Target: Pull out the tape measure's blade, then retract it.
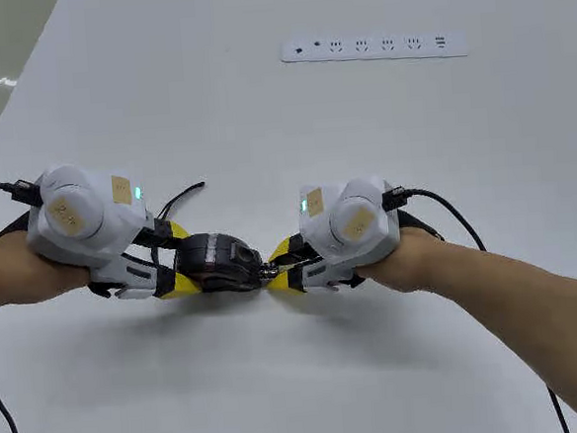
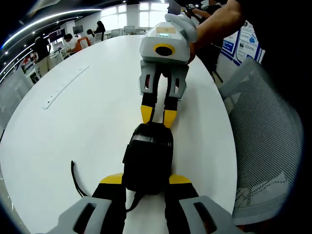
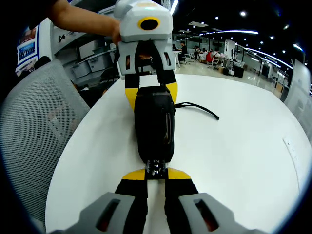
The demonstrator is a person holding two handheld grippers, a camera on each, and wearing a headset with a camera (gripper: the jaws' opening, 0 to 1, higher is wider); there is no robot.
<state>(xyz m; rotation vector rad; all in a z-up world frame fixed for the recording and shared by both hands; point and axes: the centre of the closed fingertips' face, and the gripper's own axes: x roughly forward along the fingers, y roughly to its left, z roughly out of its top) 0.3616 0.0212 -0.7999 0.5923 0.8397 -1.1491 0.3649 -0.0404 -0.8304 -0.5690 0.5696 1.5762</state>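
Observation:
The black tape measure (image 1: 218,263) lies low over the white table (image 1: 262,119), and my left gripper (image 1: 182,256) is shut on its body from the left. In the left gripper view the case (image 2: 147,158) sits between my yellow-tipped jaws (image 2: 147,179). My right gripper (image 1: 277,267) meets it from the right, shut on the blade's metal end hook (image 3: 155,168) at the mouth of the case (image 3: 153,124). Almost no blade shows outside the case. The tape's black wrist strap (image 1: 178,196) trails on the table behind it.
A white power strip (image 1: 374,47) lies at the far side of the table. A grey mesh chair (image 2: 263,146) stands off the table's near edge. Black cables run from both grippers past the person's forearms.

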